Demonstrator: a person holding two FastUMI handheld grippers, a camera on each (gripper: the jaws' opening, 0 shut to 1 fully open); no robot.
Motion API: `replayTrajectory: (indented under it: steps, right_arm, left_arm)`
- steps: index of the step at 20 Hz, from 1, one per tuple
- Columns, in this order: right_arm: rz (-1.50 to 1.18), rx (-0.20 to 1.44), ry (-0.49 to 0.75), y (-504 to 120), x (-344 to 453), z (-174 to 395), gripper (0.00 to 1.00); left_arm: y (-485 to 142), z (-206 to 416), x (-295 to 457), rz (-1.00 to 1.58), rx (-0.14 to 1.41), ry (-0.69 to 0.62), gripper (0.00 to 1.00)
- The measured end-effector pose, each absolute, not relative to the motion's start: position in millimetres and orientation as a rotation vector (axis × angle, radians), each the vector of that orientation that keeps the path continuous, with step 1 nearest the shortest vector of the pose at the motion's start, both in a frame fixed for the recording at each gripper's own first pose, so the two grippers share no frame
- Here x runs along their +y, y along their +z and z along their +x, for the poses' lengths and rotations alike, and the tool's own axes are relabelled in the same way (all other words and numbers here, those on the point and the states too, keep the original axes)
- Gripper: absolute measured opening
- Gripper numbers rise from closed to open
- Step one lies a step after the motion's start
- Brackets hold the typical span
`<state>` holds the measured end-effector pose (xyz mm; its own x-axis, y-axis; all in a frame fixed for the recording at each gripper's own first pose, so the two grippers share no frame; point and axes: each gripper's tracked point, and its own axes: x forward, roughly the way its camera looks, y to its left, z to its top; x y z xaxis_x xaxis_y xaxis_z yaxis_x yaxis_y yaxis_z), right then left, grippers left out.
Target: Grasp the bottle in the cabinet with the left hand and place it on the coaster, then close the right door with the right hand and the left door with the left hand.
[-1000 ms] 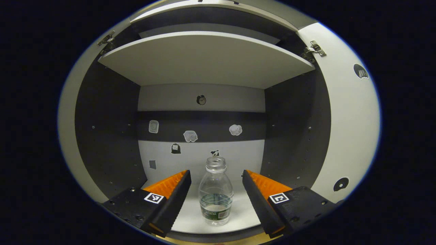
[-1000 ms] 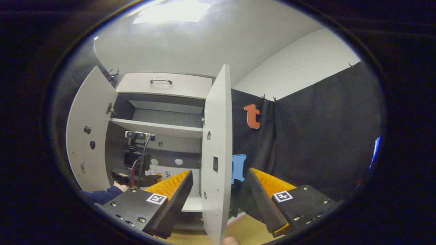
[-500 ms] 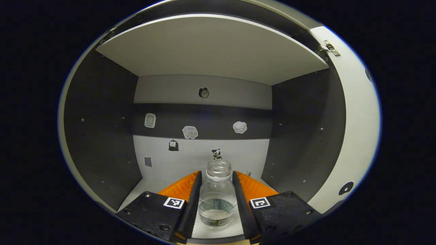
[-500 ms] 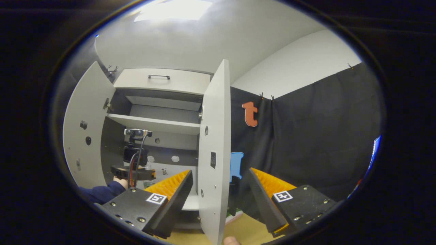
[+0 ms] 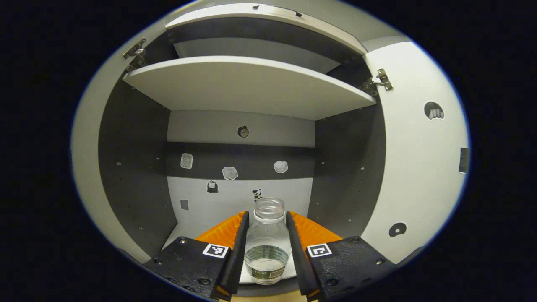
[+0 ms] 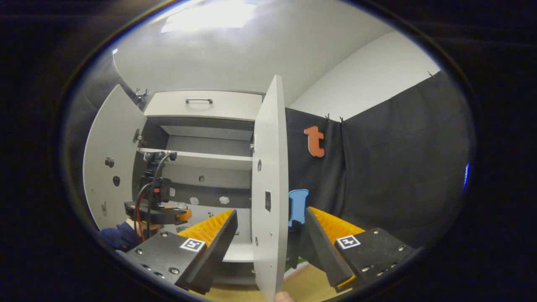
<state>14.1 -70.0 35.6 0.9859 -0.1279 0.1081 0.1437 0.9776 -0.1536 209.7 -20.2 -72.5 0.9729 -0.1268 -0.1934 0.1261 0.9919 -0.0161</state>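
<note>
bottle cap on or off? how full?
Off: the bottle stands upright between the left gripper fingers with an open, uncapped mouth. Mostly empty; a shallow layer of water sits near its base.

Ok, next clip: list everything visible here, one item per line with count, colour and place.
Clear plastic bottle: one, little water inside, cabinet floor, between left gripper's fingers.
Cabinet shelf: one, light grey, above the bottle.
Cabinet doors: two, light grey, both open; left door, right door.
Drawer front: one, light grey, dark handle, top.
Stickers: several, back wall.
Left gripper: shut on bottle.
Right gripper: open, straddling right door's edge.
Sleeve: dark blue, behind left gripper.
</note>
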Motion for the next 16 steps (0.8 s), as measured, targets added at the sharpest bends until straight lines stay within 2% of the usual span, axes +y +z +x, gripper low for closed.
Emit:
replayTrajectory:
  steps: [4,5,7,12,13,14,16]
  right_arm:
    - [-0.153,-0.089,-0.087,34.8,-62.3,13.0,0.98]
    - [-0.152,-0.088,-0.076,34.8,-60.0,13.0,0.94]
    - [-0.148,-0.088,-0.054,34.7,-57.5,12.5,0.98]
    - [-0.141,-0.098,-0.017,40.2,-52.4,10.9,0.98]
    - [-0.142,-0.099,-0.013,40.8,-52.0,10.3,0.94]
    - [-0.143,-0.099,-0.009,41.0,-52.6,8.6,0.98]
    - [-0.145,-0.093,-0.003,39.8,-51.8,7.6,0.98]
  left_arm:
    - [-75.6,165.0,-21.3,-0.04,0.224,-0.174,0.54]
    - [-78.7,154.4,-21.0,-0.046,0.231,-0.185,0.54]
    - [-91.2,133.7,-18.2,-0.046,0.252,-0.197,0.54]
    - [-149.1,83.9,-10.8,-0.098,0.362,-0.208,0.54]
    - [-162.7,75.8,-7.4,-0.112,0.381,-0.203,0.54]
    - [-177.1,68.3,-3.1,-0.121,0.406,-0.195,0.54]
    - [-204.4,53.0,2.8,-0.131,0.446,-0.182,0.54]
